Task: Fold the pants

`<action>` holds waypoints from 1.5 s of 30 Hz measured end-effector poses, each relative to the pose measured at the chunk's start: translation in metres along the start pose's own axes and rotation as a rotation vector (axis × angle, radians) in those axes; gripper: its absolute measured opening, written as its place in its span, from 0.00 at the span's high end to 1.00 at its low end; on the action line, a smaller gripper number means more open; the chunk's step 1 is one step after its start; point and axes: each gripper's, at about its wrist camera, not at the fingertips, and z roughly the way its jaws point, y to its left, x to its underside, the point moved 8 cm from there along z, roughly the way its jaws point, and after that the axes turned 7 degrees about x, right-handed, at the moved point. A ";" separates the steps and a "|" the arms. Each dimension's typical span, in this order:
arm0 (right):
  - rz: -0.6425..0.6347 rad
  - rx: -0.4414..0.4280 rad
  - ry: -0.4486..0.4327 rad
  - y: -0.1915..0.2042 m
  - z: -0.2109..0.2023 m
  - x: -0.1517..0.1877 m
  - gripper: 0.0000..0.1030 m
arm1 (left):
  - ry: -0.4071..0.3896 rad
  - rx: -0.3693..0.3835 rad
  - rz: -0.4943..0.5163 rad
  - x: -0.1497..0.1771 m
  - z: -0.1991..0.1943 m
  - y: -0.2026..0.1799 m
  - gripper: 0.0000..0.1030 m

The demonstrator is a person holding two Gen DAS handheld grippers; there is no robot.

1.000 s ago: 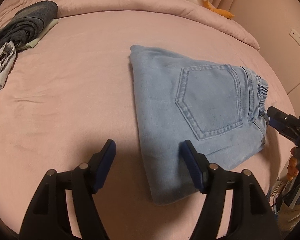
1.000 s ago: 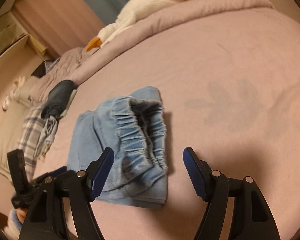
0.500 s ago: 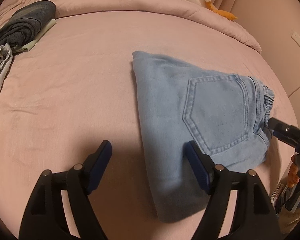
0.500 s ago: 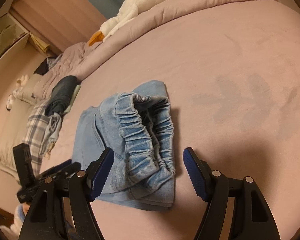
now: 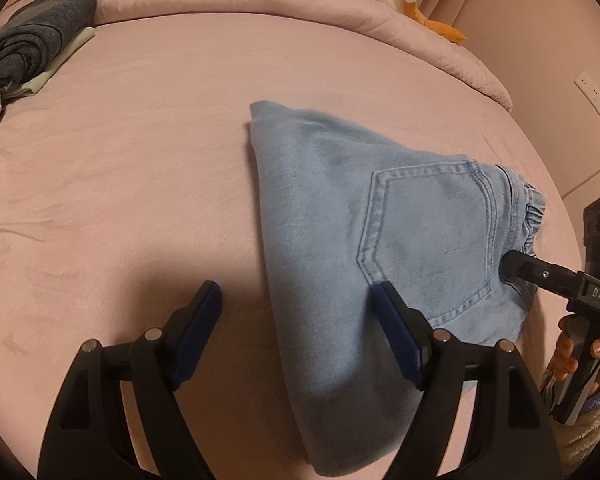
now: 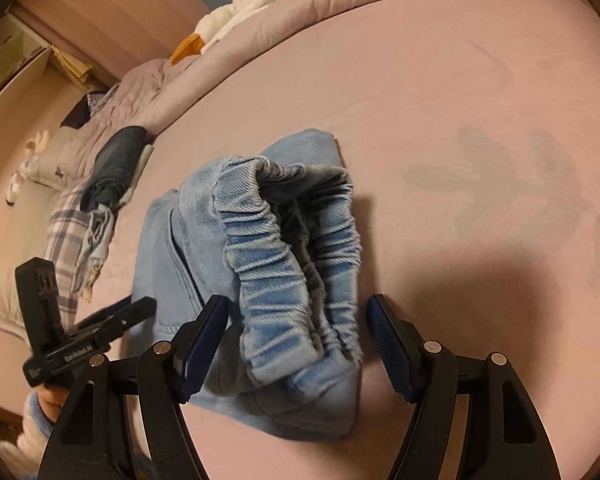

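Observation:
Light blue denim pants (image 5: pixel 360 240) lie folded into a compact stack on the pink bed, back pocket up. In the right wrist view the pants (image 6: pixel 276 264) show their gathered elastic waistband facing me. My left gripper (image 5: pixel 300 328) is open, its right finger over the pants' near folded edge, its left finger over bare sheet. My right gripper (image 6: pixel 298 344) is open, its fingers on either side of the waistband end. The right gripper also shows in the left wrist view (image 5: pixel 516 268), its tip at the waistband. The left gripper shows in the right wrist view (image 6: pixel 140 308).
A pink sheet (image 5: pixel 140 160) covers the bed. A dark folded garment (image 5: pixel 36 36) and plaid cloth (image 6: pixel 72 220) lie at the left. A rolled pink duvet (image 5: pixel 300 16) with a white goose plush (image 6: pixel 244 12) runs along the far side. A wall (image 5: pixel 540 60) stands at right.
Both grippers have moved closer to the pants. The right gripper's fingers now sit around the waistband end. Both stay open; the pants have not moved.

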 end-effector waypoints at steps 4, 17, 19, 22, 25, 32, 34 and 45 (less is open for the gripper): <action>-0.022 -0.007 0.008 0.006 0.006 -0.002 0.27 | 0.006 0.039 0.015 -0.001 0.004 -0.005 0.23; -0.093 -0.026 0.016 0.016 0.020 -0.014 0.22 | 0.027 0.120 0.072 -0.007 0.021 -0.028 0.20; -0.100 -0.029 0.012 0.018 0.021 -0.016 0.22 | 0.027 0.129 0.070 -0.007 0.022 -0.029 0.20; -0.106 -0.033 0.001 0.020 0.024 -0.018 0.22 | 0.024 0.142 0.061 -0.011 0.025 -0.029 0.20; -0.108 -0.029 -0.008 0.021 0.026 -0.021 0.22 | 0.020 0.149 0.051 -0.012 0.025 -0.030 0.20; -0.099 -0.003 -0.034 0.023 0.025 -0.020 0.22 | 0.013 0.093 0.058 -0.015 0.025 -0.035 0.24; -0.114 0.039 -0.044 0.025 0.023 -0.020 0.25 | 0.011 0.066 0.061 -0.015 0.023 -0.036 0.27; -0.237 0.184 -0.161 0.045 -0.002 -0.020 0.45 | -0.067 0.054 0.010 -0.019 0.004 -0.034 0.52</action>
